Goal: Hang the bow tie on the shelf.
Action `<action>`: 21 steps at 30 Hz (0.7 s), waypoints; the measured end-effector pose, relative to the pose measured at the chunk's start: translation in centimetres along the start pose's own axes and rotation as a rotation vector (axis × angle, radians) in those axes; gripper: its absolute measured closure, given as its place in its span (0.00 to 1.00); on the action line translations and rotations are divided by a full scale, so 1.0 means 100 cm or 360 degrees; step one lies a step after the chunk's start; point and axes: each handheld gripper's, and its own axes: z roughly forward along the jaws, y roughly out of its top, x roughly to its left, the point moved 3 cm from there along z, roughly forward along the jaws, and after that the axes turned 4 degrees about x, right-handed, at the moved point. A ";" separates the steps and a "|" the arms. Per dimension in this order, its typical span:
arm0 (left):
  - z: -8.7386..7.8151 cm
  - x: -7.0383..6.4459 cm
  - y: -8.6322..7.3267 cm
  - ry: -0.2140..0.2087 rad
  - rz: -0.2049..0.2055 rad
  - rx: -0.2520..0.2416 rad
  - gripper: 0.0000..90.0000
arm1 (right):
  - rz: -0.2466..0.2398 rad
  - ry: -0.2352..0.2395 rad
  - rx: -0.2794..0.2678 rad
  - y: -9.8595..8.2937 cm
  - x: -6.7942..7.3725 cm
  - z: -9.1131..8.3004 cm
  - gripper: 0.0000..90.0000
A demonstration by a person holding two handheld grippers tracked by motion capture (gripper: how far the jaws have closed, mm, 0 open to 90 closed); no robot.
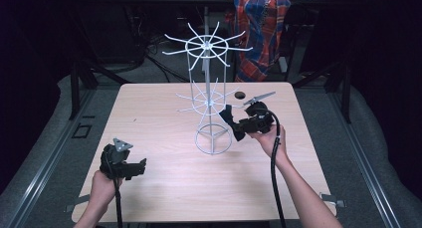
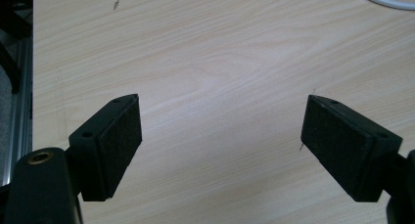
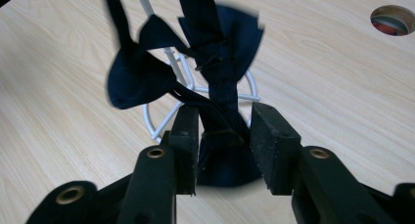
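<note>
Dark room w/ cables and a plaid cloth [image 1: 260,29] hung at the back; pale wood bench [image 1: 164,188] mostly bare, w/ a round hole [image 1: 240,95] near its far edge. Left gripper [image 1: 142,164] hovers low near the front-left corner, jaws wide apart, nothing between them, just bare wood below in the left gripper view. Mid-bench stands a white wire rack [image 1: 208,96], two tiers of radiating prongs over a ring base. Right gripper [image 1: 235,123] is right beside the rack's lower tier, jaws closed most of the way on a dark navy bow tie [image 3: 215,87]; the tie's lower end sits between the pads, upper part and strap flop loose by the wire. Looks like hanging the tie on a prong: prob. best to keep grip firm, lift the strap loop clear over a prong tip, approach along the prong, not across, so wire doesn't snag or tip the rack. Left could steady the base if it rocks.
</note>
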 end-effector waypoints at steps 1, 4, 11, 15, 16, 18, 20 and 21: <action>0.000 0.000 0.000 0.0002 -0.0001 -0.0001 0.17 | 0.0002 -0.0005 0.0000 0.000 0.000 0.000 0.68; 0.000 0.000 0.000 0.0003 -0.0004 -0.0004 0.17 | 0.0005 0.0002 0.0001 0.000 0.000 -0.002 0.66; 0.000 -0.001 0.000 0.0002 -0.0003 -0.0004 0.17 | -0.0006 -0.0003 -0.0003 -0.001 0.002 -0.006 0.61; 0.000 -0.001 0.000 0.0002 -0.0005 -0.0004 0.17 | -0.0018 0.0002 0.0007 -0.003 0.002 -0.012 0.56; 0.000 -0.001 0.000 0.0001 -0.0004 -0.0003 0.17 | -0.0014 -0.0001 0.0010 -0.003 0.002 -0.013 0.54; 0.000 -0.001 0.000 0.0001 0.0000 -0.0002 0.17 | -0.0018 0.0000 0.0024 -0.004 0.002 -0.016 0.52; 0.000 -0.001 0.000 0.0000 0.0001 -0.0002 0.17 | -0.0015 -0.0001 0.0038 -0.005 0.002 -0.019 0.48; 0.000 -0.001 0.000 0.0000 0.0002 -0.0002 0.17 | -0.0015 -0.0005 0.0046 -0.006 0.003 -0.020 0.47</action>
